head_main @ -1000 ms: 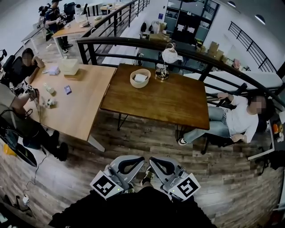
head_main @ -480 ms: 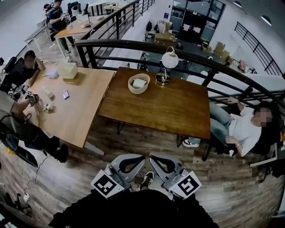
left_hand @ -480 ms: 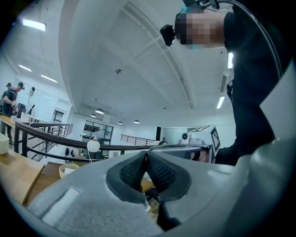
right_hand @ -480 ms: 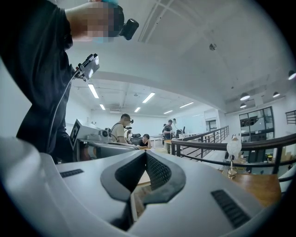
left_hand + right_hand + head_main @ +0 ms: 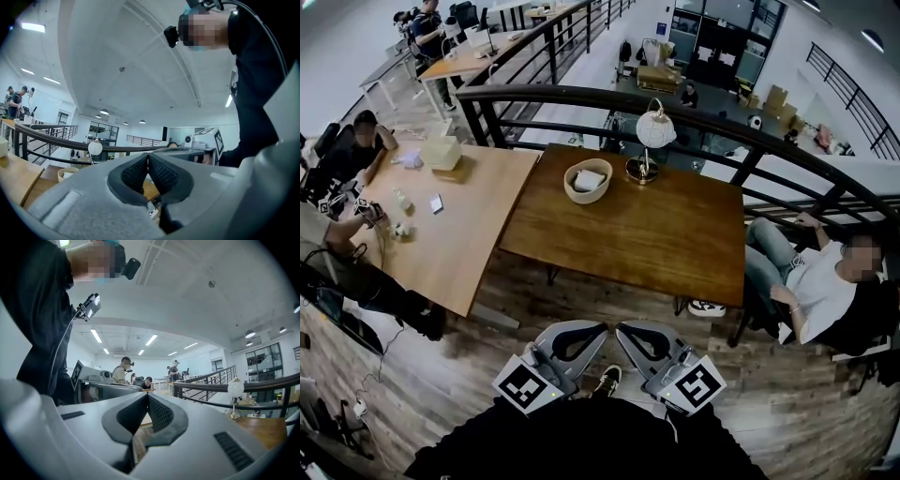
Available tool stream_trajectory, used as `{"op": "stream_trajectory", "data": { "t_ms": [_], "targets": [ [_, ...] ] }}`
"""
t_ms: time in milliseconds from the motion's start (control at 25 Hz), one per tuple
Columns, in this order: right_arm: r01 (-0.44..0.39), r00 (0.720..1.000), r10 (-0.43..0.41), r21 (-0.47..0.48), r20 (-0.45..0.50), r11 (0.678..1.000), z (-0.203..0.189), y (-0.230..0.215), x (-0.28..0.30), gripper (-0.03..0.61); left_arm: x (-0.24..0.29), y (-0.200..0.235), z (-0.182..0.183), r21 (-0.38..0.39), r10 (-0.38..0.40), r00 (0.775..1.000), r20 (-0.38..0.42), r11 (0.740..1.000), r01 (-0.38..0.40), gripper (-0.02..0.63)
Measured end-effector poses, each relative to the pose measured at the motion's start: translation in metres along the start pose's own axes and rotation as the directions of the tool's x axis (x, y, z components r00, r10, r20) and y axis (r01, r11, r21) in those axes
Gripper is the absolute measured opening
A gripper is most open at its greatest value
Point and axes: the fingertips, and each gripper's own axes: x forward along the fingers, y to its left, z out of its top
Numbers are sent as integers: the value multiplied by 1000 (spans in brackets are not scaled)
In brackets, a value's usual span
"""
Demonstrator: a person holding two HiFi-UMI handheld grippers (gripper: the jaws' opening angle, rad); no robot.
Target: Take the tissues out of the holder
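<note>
A round wooden tissue holder [image 5: 588, 180] with white tissues [image 5: 591, 177] in it stands at the far side of a dark wooden table [image 5: 647, 234]. It also shows small in the left gripper view, the holder [image 5: 66, 173] low at the left. Both grippers are held close to my body, well short of the table. My left gripper [image 5: 600, 328] is shut with nothing between its fingers, and its black pads [image 5: 136, 173] meet at the tip. The right gripper [image 5: 622, 329] beside it is also shut and empty, its pads [image 5: 159, 412] touching.
A lamp with a white globe shade [image 5: 654, 129] stands just right of the holder. A black railing [image 5: 609, 98] runs behind the table. A person [image 5: 820, 281] sits at the table's right end. A lighter table [image 5: 441, 225] with seated people adjoins on the left.
The dark table and holder have slid slightly lower in the head view, as I come a little closer. Both grippers keep their place and stay shut.
</note>
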Motion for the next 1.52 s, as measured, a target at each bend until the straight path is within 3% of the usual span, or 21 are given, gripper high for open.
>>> {"op": "stream_trajectory", "data": {
  "t_ms": [280,720,1080,1520],
  "targets": [
    [-29,1000,29,19,-1,999,-1,-30,-18,5,32,-3,1,-8,42,999,-17,999,-43,9],
    [-54,998,54,9,-20,999,-3,-64,3,5,55,38,6,16,67,998,-9,998,-66,8],
    [-14,999,14,13,-50,1000,-8,-111,44,5,80,99,0,-7,35,999,-13,999,-36,8],
    [-4,995,6,14,-96,1000,-14,-165,135,5,100,203,7,-34,6,1000,-7,999,-6,8]
  ]
}}
